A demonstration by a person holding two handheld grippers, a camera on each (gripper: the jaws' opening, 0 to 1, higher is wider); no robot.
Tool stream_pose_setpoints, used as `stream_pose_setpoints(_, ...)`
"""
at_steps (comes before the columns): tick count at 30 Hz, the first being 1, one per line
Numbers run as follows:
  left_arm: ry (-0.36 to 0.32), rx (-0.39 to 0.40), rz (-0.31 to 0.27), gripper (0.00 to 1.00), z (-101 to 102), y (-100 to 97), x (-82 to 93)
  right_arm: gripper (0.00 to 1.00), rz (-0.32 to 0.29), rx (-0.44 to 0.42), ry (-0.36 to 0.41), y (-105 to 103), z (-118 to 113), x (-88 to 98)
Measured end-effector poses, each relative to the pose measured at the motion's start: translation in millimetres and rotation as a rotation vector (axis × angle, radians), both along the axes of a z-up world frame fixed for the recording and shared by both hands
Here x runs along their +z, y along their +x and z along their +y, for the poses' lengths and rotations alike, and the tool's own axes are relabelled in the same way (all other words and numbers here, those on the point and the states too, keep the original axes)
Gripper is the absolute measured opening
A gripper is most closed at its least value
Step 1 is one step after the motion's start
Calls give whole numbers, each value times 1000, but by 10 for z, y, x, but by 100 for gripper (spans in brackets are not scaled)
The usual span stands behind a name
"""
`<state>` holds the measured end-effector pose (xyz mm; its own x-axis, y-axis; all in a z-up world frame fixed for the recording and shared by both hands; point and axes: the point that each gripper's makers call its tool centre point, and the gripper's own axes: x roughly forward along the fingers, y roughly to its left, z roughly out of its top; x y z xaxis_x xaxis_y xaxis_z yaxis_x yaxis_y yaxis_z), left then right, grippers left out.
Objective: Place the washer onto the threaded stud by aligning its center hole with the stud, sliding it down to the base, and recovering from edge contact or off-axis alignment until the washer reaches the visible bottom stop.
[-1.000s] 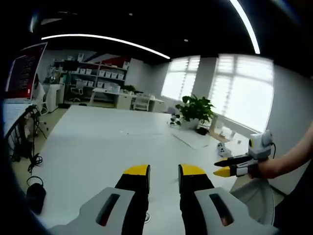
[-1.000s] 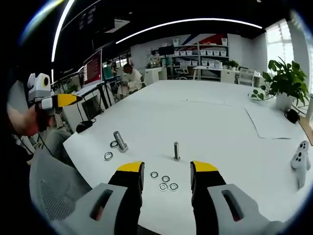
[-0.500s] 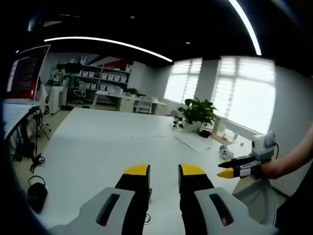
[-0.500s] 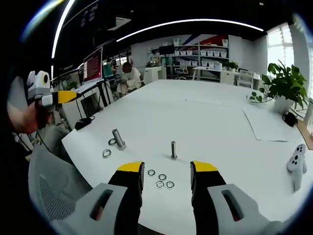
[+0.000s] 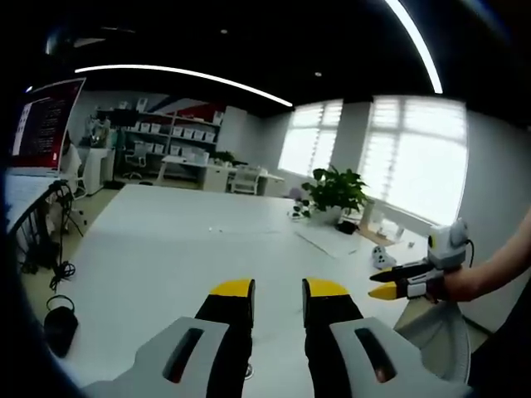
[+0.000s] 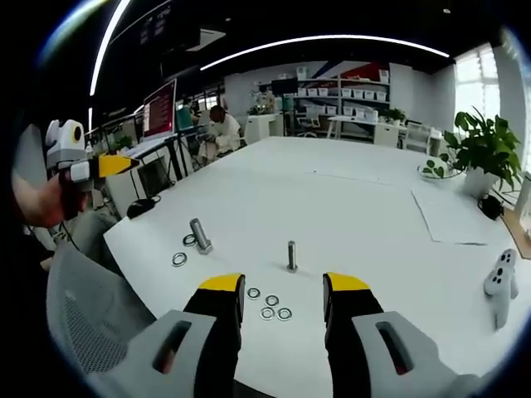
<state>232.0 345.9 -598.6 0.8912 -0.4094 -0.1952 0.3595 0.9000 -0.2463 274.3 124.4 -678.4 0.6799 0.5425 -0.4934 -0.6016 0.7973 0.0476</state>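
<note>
A short threaded stud (image 6: 292,255) stands upright on the white table (image 6: 348,199), just beyond my right gripper (image 6: 284,286). That gripper is open and holds nothing. Several loose washers (image 6: 272,301) lie flat on the table between its jaws, in front of the stud. A second bolt (image 6: 200,235) leans further left, with a washer (image 6: 178,259) beside it. My left gripper (image 6: 104,167) hovers off the table's left edge in a hand. In the left gripper view my left gripper (image 5: 278,288) is open and empty above the table. There the right gripper (image 5: 388,283) reaches in from the right, jaws apart.
A white controller (image 6: 500,280) stands at the right and a paper sheet (image 6: 452,217) lies behind it. A potted plant (image 6: 481,148) sits at the far right edge. A grey mesh chair (image 6: 83,315) is by the near corner. A person (image 6: 217,128) sits at a far desk.
Both views have drifted slightly with the hands. The stud, bolt and washers lie where they were, and both grippers stay open and empty.
</note>
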Motion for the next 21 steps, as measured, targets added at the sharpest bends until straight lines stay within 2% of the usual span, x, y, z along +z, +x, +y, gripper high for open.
stream_pose_setpoints(8, 5, 3, 7, 21, -77, -2, -84, 40, -5, -3, 6, 24, 20, -32)
stream_pose_setpoints(21, 8, 34, 3, 21, -111, 45, -126, 40, -30, 18, -7, 28, 49, -32)
